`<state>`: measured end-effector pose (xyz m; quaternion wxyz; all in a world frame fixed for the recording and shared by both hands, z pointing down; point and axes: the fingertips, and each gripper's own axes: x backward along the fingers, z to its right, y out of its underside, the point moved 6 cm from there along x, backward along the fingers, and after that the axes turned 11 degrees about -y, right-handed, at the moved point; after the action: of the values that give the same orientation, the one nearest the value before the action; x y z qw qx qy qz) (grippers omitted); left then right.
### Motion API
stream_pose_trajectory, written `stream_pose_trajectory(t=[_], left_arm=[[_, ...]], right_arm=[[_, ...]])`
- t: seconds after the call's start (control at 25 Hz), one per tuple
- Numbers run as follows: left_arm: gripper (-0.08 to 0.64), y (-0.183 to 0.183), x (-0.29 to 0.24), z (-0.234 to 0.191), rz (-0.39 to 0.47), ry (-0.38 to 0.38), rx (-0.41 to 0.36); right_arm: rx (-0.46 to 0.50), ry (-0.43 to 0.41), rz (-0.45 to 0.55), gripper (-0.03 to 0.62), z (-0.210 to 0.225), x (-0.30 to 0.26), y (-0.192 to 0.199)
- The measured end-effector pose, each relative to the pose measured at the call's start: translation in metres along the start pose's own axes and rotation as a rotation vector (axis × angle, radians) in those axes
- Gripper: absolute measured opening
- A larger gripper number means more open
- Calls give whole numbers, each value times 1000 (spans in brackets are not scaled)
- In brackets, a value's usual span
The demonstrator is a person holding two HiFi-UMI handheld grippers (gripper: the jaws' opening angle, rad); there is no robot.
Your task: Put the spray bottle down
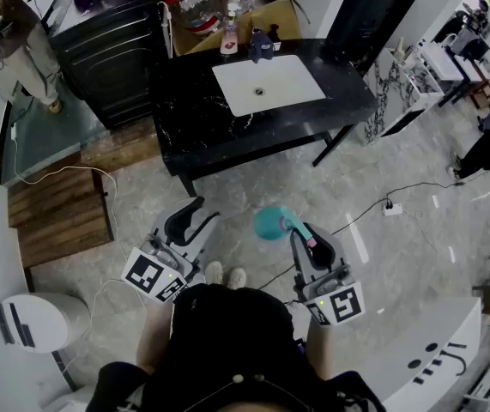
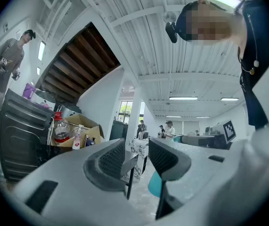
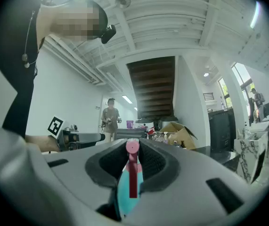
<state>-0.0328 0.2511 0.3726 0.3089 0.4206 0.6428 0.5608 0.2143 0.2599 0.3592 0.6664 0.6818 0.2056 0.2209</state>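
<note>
Pale tiled floor (image 1: pixel 382 256), big open room. Black counter (image 1: pixel 193 118) with white sink (image 1: pixel 266 84) stands ahead, well apart from the person. Box (image 1: pixel 227 33) of bottles behind the counter's far edge. Cable (image 1: pixel 356 217) trails across the floor near the feet.

Right gripper (image 1: pixel 302 232): held about level, pads pinched on the bottle (image 1: pixel 272 223). Its own view shows the pink top and a dark red strip wedged between the pads, teal body below. Head view shows the teal body sticking out past the jaw tips, in mid-air over bare floor. Nothing under it.

Left gripper (image 1: pixel 195 213): jaws spread, nothing between them, not touching the bottle.

Task status, as I read it: carry phase, put-down not yet begun. The counter looks like the likely landing spot.

Risks from here:
- The grip seems to sit on the narrow head, with the body's weight out front. The bottle could swing or slide out during the walk.
- A tighter squeeze may press the trigger and spray.
- The cable is underfoot on the way forward, so a trip is possible.
- Set on the sink's rim, or released while tilted, the bottle would tip over or roll into the basin.
- Letting go before the base touches would drop it on the tile.
</note>
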Motion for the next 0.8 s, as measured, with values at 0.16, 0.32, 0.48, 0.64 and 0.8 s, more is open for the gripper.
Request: stream_pose_trajectory(t=[0.16, 0.32, 0.48, 0.64, 0.8], left_arm=[[160, 2, 0, 3, -1, 0, 1], [160, 3, 0, 2, -6, -3, 3], [160, 5, 2, 4, -12, -6, 5], [160, 5, 2, 5, -13, -13, 5], [160, 6, 3, 7, -13, -16, 4]], right_arm=[[-2, 3, -2, 67, 1, 3, 2], [-5, 2, 4, 67, 1, 3, 1], [-8, -4, 1, 67, -1, 5, 2], [-17, -13, 6, 67, -1, 6, 3], [-22, -12, 4, 67, 0, 8, 4]])
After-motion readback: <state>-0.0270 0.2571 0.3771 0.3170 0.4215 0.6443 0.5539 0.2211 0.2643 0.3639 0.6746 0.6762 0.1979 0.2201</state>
